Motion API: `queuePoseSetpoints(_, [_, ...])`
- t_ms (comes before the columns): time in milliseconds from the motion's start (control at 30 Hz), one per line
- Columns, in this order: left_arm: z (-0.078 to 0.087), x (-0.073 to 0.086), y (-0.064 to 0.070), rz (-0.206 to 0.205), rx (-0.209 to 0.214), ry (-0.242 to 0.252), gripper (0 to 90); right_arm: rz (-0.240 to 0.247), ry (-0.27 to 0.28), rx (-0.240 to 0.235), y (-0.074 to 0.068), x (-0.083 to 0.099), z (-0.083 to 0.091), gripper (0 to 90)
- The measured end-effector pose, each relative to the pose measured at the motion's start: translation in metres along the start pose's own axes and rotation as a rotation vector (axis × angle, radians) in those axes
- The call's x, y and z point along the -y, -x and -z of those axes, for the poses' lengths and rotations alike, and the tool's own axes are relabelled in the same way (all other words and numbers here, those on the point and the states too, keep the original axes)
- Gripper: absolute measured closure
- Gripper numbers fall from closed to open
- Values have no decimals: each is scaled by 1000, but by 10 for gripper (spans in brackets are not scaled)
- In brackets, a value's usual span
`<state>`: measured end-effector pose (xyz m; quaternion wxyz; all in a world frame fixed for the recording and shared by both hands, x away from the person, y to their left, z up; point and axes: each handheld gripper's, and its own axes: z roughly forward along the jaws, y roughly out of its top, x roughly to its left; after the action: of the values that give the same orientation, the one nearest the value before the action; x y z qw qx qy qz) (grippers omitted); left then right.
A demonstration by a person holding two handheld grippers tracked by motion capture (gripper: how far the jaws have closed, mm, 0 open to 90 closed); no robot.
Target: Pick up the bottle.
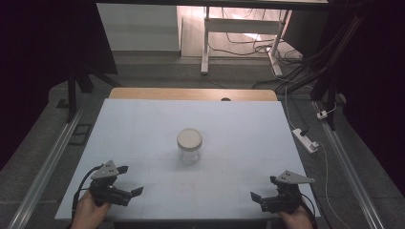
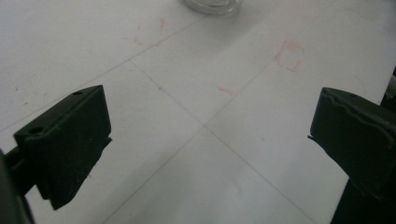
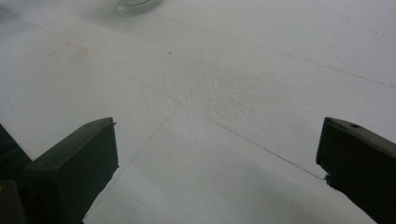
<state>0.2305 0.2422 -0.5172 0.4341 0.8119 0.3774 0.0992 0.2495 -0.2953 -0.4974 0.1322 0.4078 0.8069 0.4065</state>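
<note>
Jar (image 1: 189, 145): clear glass cylinder, round beige lid, upright at table centre.
Table (image 1: 143, 129): matte white, faint seams.
Left gripper (image 1: 130, 181): at 7 o'clock, jaws wide, empty.
Right gripper (image 1: 264, 188): at 5 o'clock, jaws wide, empty.

Two black two-jaw tools, left (image 1: 129, 180) and right (image 1: 263, 188), each topped by a grey three-cornered plate, trailing black cable; ridged inner jaw faces.
</note>
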Motion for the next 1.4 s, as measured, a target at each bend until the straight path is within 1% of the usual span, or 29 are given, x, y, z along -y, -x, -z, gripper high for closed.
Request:
queuePoseSetpoints(100, [-6,-5,0,-13,-5,-6,0,3,-1,2,0,0,0,0])
queuePoseSetpoints(133, [-10,-9,0,-26,-5,-10,0,4,-1,2,0,0,0,0])
queuePoseSetpoints(167, [-10,-9,0,-26,-5,-10,0,6,-2,3,0,0,0,0])
queuePoseSetpoints(233, [-17,-16,1,-39,-7,-18,0,8,-3,5,0,0,0,0])
queuePoseSetpoints(267, [-17,-16,1,-39,-7,-18,0,8,-3,5,0,0,0,0])
queuePoseSetpoints(367, [-25,-24,0,-46,-1,-26,0,8,-4,6,0,0,-1,0])
queuePoseSetpoints(500, [-31,-30,-1,-58,-1,-36,0,7,-4,6,0,0,-1,0])
queuePoseSetpoints(567, [-35,-33,-2,-64,7,-44,0,7,-4,6,0,0,-1,0])
queuePoseSetpoints(667, [-41,-40,-3,-94,3,-65,0,7,-5,6,0,0,-1,0])
queuePoseSetpoints(833, [-55,-50,-5,-112,34,-82,0,7,-5,7,0,0,-1,0])
queuePoseSetpoints(900, [-62,-56,-7,-114,40,-91,0,6,-5,7,0,0,-1,0])
queuePoseSetpoints(933, [-62,-56,-7,-114,40,-91,0,6,-5,7,0,0,-1,0])
queuePoseSetpoints(1067, [-72,-65,-10,-105,41,-106,0,7,-5,8,0,0,-1,0])
queuePoseSetpoints(1233, [-80,-76,-10,-124,33,-114,0,5,-5,7,0,0,-1,0])
queuePoseSetpoints(1267, [-84,-80,-10,-127,36,-118,0,5,-6,7,0,0,-1,0])
queuePoseSetpoints(1400, [-89,-86,-11,-135,48,-120,0,7,-8,7,0,0,-1,0])
